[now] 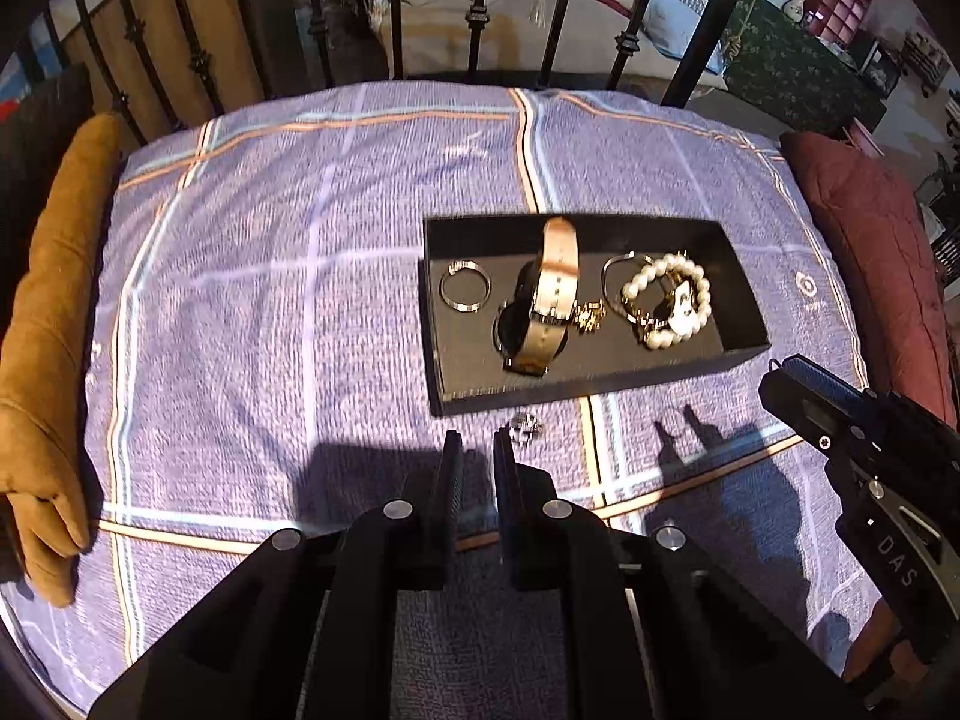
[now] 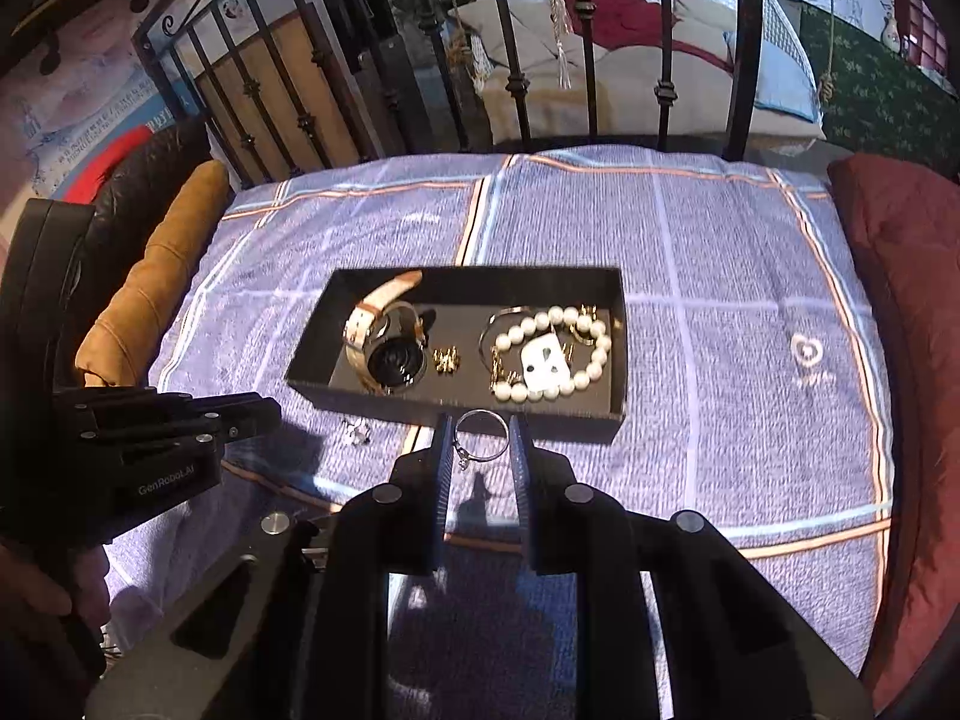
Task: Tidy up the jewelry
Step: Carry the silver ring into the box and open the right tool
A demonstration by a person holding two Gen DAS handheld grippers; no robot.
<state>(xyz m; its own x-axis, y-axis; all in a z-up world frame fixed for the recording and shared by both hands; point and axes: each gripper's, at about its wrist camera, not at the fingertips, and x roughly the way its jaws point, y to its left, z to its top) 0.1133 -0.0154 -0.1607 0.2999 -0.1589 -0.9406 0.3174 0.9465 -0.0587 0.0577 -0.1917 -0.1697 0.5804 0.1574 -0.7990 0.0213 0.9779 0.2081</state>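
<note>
1. Right gripper (image 2: 480, 438) under my control pinches a silver ring (image 2: 481, 434) between its fingers, just before the black tray (image 2: 618, 414).
2. Left gripper (image 1: 478, 450), jaws narrowly parted, hovers near a small earring (image 1: 526, 425) on the checked cloth (image 1: 270, 300).
3. Watch (image 1: 549, 300) and pearl bracelet (image 1: 666, 300) lie inside the tray.

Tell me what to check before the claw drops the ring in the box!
1. Ring pinched in the right claw: ok.
2. Right claw above the box: not ok, it is outside, by the near corner.
3. Room in the box: ok, bare floor shows behind the earrings.
4. All jewelry in the box: not ok, a small silver piece lies on the blanket.
5. Left claw empty and clear of the box: ok.
</note>
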